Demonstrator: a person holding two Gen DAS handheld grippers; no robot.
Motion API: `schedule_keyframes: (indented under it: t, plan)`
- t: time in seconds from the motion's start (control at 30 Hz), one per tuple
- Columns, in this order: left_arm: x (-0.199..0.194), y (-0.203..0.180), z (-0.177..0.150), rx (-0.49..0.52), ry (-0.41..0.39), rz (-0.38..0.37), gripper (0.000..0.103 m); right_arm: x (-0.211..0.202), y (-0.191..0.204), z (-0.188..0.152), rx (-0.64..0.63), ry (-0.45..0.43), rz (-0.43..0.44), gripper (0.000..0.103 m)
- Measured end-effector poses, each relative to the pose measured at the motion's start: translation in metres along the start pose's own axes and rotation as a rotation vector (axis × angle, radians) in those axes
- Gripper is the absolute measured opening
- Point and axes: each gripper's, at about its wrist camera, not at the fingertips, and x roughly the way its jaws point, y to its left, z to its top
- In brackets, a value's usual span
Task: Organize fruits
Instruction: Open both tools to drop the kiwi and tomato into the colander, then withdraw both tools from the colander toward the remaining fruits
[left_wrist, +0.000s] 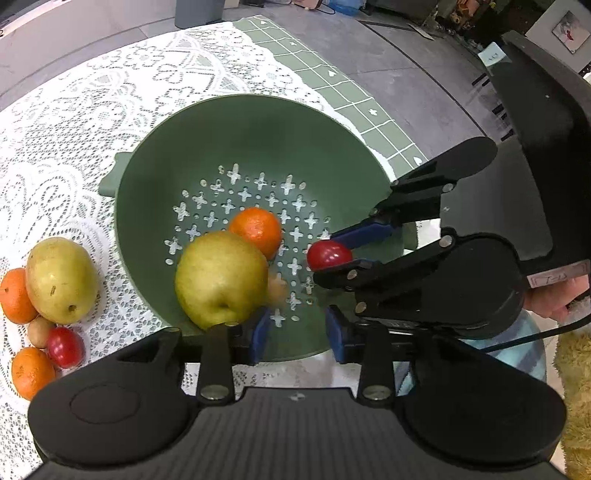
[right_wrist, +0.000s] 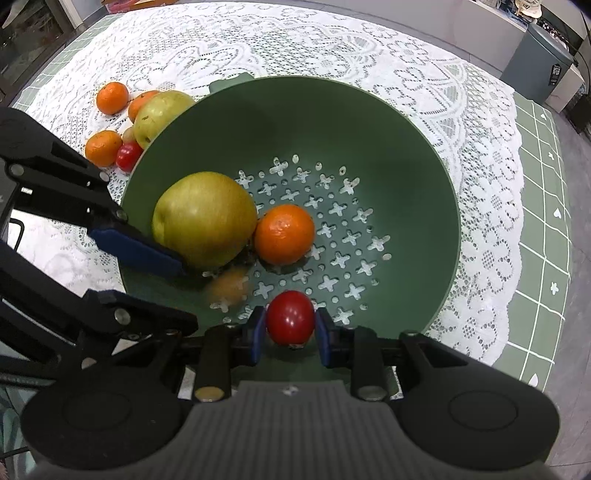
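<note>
**Red fruit pinched over the green colander, brown one blurred inside**

So the landmark here is the green colander (right_wrist: 424, 155), a matte plastic bowl with a smooth curved wall and a floor punched full of little cross and dot holes. It sits on a white lace tablecloth (right_wrist: 332, 44) with a floral openwork pattern, and that lies over a green mat (right_wrist: 546, 240) printed with a white grid.

The right gripper (right_wrist: 290, 322) is clamped on a small red fruit (right_wrist: 290, 317), glossy and oval, squeezed between the two blue pads just above the colander's near rim. The left gripper (left_wrist: 295, 330) has its jaws spread apart with nothing between them, hanging over the near edge of the colander.

Inside the colander: a big yellow-green pear (right_wrist: 205, 218), roundish with dull, lightly speckled skin, touching a dimpled orange tangerine (right_wrist: 284, 234) right beside it. Near both of them there's a small tan-brown fruit (right_wrist: 227, 286) smeared by motion blur, so I can't tell its exact shape.

Outside the colander, close beside the rim on the lace, sits a cluster: a second pear (left_wrist: 61, 280), lumpy and freckled, three more tangerines (left_wrist: 14, 295), a small brown round fruit (left_wrist: 40, 331) and another shiny red one (left_wrist: 65, 347), all huddled and touching.
</note>
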Motion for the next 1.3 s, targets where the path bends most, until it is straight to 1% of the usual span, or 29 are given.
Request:
schedule_keyframes:
  t: [0.07, 0.23, 0.3, 0.6, 0.63, 0.7, 0.73, 0.77, 0.83, 0.9, 0.93, 0.97, 1.23, 1.3]
  plan:
    - [0.0, 0.002, 0.0, -0.003, -0.007, 0.013, 0.054, 0.0, 0.0, 0.0, -0.001, 0.003, -0.001, 0.026]
    - [-0.011, 0.006, -0.002, -0.008, -0.028, -0.008, 0.057, 0.002, 0.002, 0.001, -0.003, 0.006, -0.005, 0.026]
    - [-0.017, 0.006, -0.003, -0.01, -0.038, -0.017, 0.059, 0.002, 0.003, 0.0, -0.005, 0.008, -0.01, 0.026]
    - [-0.04, 0.002, -0.013, -0.007, -0.097, 0.004, 0.059, 0.0, 0.006, -0.001, 0.011, 0.006, -0.014, 0.027]
    - [-0.041, 0.002, -0.014, -0.01, -0.106, 0.006, 0.059, -0.001, 0.006, -0.002, 0.016, 0.003, -0.018, 0.028]
    - [-0.046, 0.004, -0.017, -0.013, -0.125, 0.014, 0.059, -0.005, 0.008, -0.003, 0.025, -0.013, -0.024, 0.036]
    - [-0.049, 0.004, -0.019, -0.013, -0.136, 0.019, 0.059, -0.008, 0.009, -0.004, 0.028, -0.021, -0.03, 0.044]
    - [-0.053, 0.004, -0.021, -0.013, -0.148, 0.021, 0.059, -0.011, 0.012, -0.004, 0.025, -0.031, -0.041, 0.046]
    - [-0.059, 0.006, -0.027, -0.013, -0.169, 0.031, 0.059, -0.019, 0.017, -0.004, 0.015, -0.048, -0.068, 0.046]
    - [-0.066, 0.006, -0.033, -0.003, -0.199, 0.056, 0.059, -0.028, 0.022, -0.005, 0.017, -0.076, -0.104, 0.05]
    - [-0.07, 0.006, -0.037, 0.003, -0.217, 0.073, 0.059, -0.034, 0.025, -0.005, 0.021, -0.097, -0.121, 0.055]
    - [-0.074, 0.007, -0.041, 0.006, -0.236, 0.089, 0.059, -0.039, 0.028, -0.006, 0.026, -0.117, -0.134, 0.057]
    - [-0.101, 0.026, -0.069, -0.041, -0.343, 0.147, 0.059, -0.074, 0.077, -0.013, 0.065, -0.334, -0.169, 0.057]
    - [-0.107, 0.035, -0.077, -0.063, -0.369, 0.161, 0.059, -0.079, 0.09, -0.014, 0.076, -0.393, -0.183, 0.06]
